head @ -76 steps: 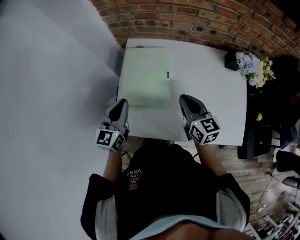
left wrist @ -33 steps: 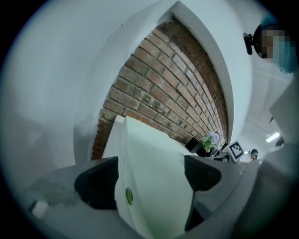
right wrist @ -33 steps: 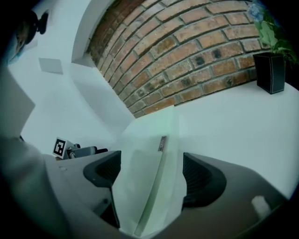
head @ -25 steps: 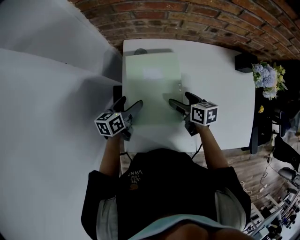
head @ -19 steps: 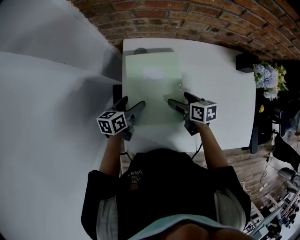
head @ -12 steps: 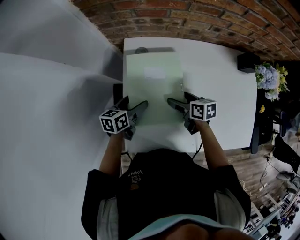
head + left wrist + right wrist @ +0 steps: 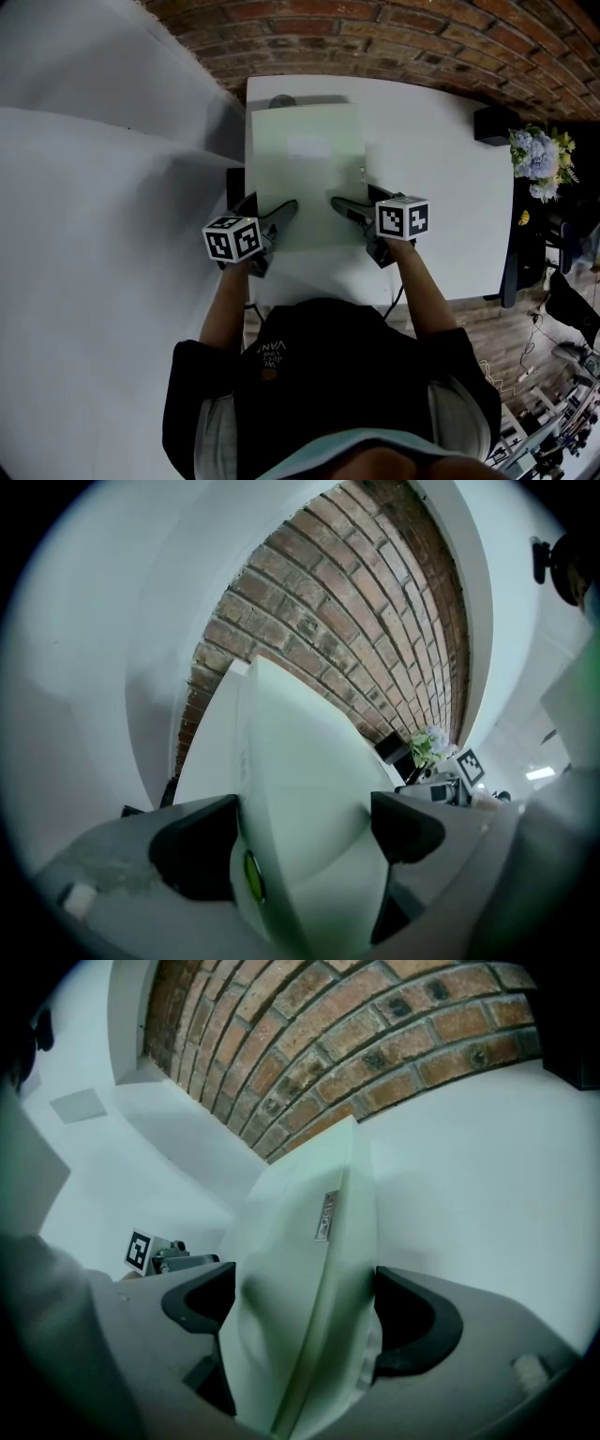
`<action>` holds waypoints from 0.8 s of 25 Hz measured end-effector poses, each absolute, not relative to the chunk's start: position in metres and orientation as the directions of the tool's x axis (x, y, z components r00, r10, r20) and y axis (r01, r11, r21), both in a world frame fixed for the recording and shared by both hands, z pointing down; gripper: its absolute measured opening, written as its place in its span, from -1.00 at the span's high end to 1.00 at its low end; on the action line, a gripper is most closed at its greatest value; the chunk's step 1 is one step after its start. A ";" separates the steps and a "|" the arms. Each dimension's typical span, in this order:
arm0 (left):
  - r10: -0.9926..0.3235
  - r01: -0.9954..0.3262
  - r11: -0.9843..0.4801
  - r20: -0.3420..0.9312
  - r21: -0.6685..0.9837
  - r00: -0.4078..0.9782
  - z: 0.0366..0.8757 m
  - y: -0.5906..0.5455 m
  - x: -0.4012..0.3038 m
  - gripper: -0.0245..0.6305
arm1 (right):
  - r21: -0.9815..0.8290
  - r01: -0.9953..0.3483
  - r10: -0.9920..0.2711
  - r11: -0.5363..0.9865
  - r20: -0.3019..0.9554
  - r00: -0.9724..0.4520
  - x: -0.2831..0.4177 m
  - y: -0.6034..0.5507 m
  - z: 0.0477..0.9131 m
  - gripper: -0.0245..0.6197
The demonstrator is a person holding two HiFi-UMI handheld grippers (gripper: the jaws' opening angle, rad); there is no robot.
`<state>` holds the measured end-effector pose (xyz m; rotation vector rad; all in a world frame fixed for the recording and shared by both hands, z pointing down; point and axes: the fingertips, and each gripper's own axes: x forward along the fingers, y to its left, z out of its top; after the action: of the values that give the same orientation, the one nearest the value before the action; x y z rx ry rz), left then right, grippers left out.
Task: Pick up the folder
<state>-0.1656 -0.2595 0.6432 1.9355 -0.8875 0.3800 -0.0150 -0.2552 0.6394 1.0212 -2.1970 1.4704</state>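
A pale green folder (image 7: 305,178) lies lengthwise on the white table (image 7: 431,187), close to its left edge. My left gripper (image 7: 281,211) reaches in over the folder's near left side, and my right gripper (image 7: 342,206) reaches in over its near right side. In the left gripper view the folder (image 7: 300,789) fills the space between the jaws of the left gripper (image 7: 302,832), touching both. In the right gripper view the folder (image 7: 300,1269), with a small metal label holder (image 7: 325,1215) on its edge, is pinched the same way by the right gripper (image 7: 302,1312).
A brick wall (image 7: 375,37) runs behind the table. A black box (image 7: 492,122) and a bunch of flowers (image 7: 536,155) stand at the table's far right corner. A grey round object (image 7: 281,100) peeks out behind the folder. White panels (image 7: 112,187) stand on the left.
Both grippers have swung from the table's near edge in towards each other. Over the last second they slid further onto the folder's near sides, which now sit between their jaws.
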 end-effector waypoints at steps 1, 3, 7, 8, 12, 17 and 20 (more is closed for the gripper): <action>-0.426 -0.718 -0.296 0.585 0.631 0.690 0.643 -0.260 -0.166 -0.44 | -0.673 -0.705 -0.387 0.224 0.602 -0.698 -0.015 -0.255 0.640 -0.49; -0.426 -0.719 -0.297 0.586 0.629 0.689 0.644 -0.260 -0.165 -0.44 | -0.664 -0.711 -0.383 0.234 0.609 -0.694 -0.015 -0.254 0.642 -0.49; -0.427 -0.730 -0.300 0.598 0.614 0.678 0.644 -0.259 -0.165 -0.44 | -0.649 -0.723 -0.385 0.237 0.620 -0.683 -0.016 -0.254 0.642 -0.49; -0.429 -0.733 -0.299 0.600 0.611 0.675 0.643 -0.259 -0.165 -0.44 | -0.645 -0.726 -0.386 0.238 0.623 -0.680 -0.017 -0.254 0.642 -0.49; -0.440 -0.742 -0.295 0.603 0.603 0.665 0.644 -0.260 -0.164 -0.44 | -0.633 -0.733 -0.391 0.248 0.627 -0.674 -0.017 -0.254 0.644 -0.49; -0.450 -0.750 -0.288 0.607 0.596 0.655 0.642 -0.259 -0.164 -0.44 | -0.634 -0.731 -0.388 0.253 0.626 -0.677 -0.018 -0.253 0.643 -0.49; -0.458 -0.756 -0.281 0.610 0.591 0.646 0.642 -0.257 -0.166 -0.44 | -0.631 -0.732 -0.398 0.258 0.621 -0.676 -0.019 -0.252 0.643 -0.48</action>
<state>-0.1660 -0.2572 0.6424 1.9305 -0.9552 0.4013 -0.0187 -0.2518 0.6432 1.0351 -2.1994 1.3854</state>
